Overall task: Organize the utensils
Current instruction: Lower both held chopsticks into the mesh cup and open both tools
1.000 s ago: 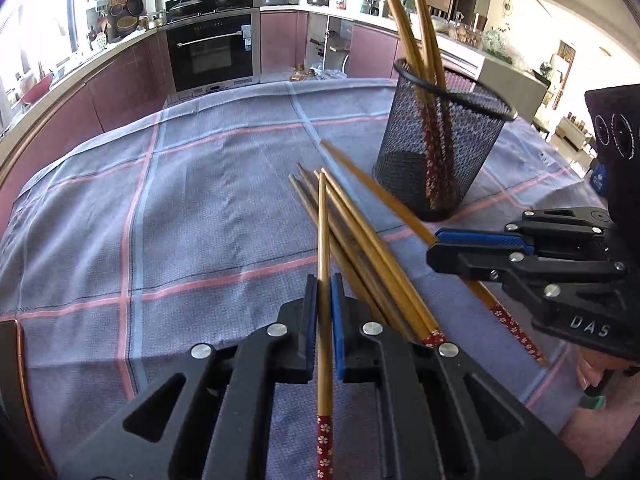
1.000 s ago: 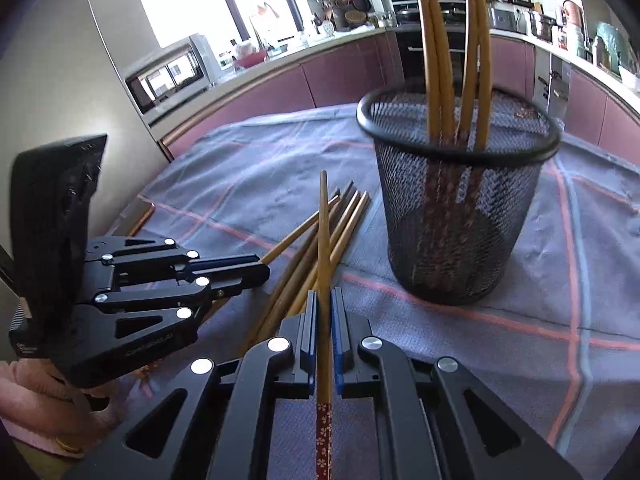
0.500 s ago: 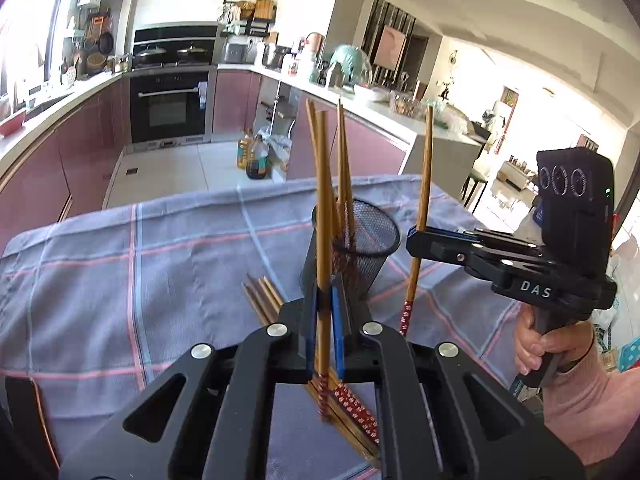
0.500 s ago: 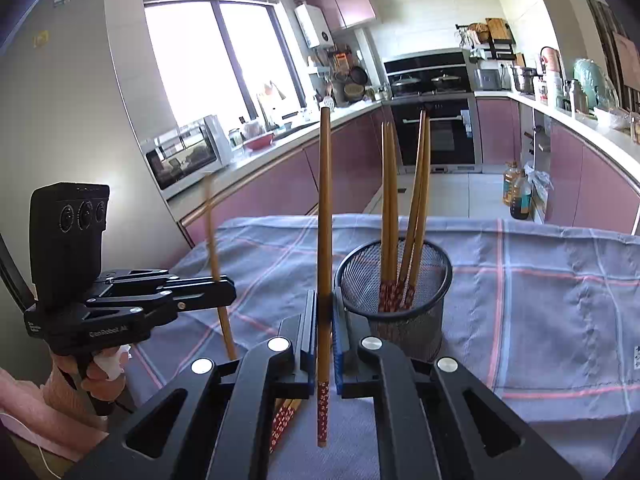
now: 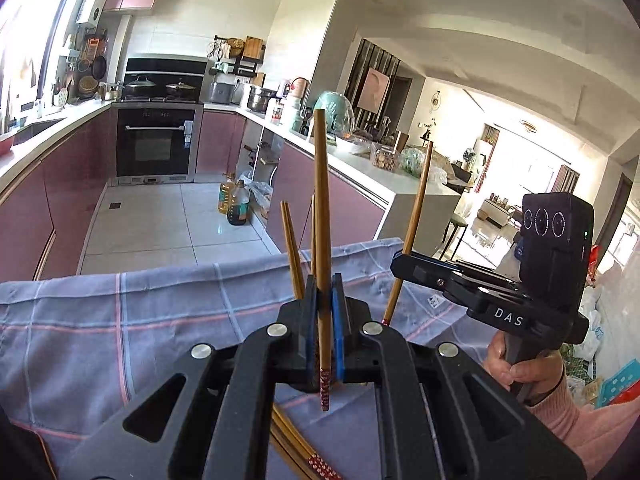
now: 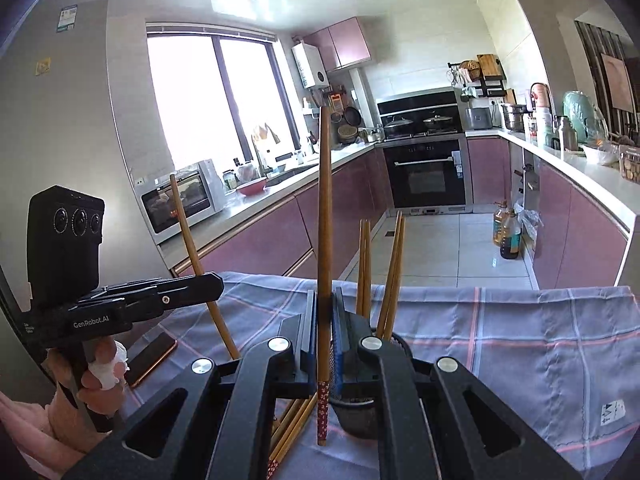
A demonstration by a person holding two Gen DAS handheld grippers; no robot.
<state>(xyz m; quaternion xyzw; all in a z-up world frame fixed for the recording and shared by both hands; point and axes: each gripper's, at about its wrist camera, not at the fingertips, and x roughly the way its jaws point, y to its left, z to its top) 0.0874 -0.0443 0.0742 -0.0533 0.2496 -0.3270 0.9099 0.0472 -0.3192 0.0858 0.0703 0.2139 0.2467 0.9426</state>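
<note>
from my left wrist view, the left gripper (image 5: 324, 316) has its blue-padded fingers pinched on a smooth round wooden chopstick (image 5: 321, 216), held upright above the plaid cloth table (image 5: 120, 320). loose chopsticks (image 5: 296, 446) lie below.

from my right wrist view, the right gripper (image 6: 325, 328) clamps a second chopstick (image 6: 324, 216) upright, its red floral end hanging beside the black mesh holder (image 6: 356, 412) with four sticks standing inside.

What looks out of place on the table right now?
A phone lies on the checked cloth beside the utensils, and loose chopsticks still lie by the mesh holder instead of standing inside it.
</note>
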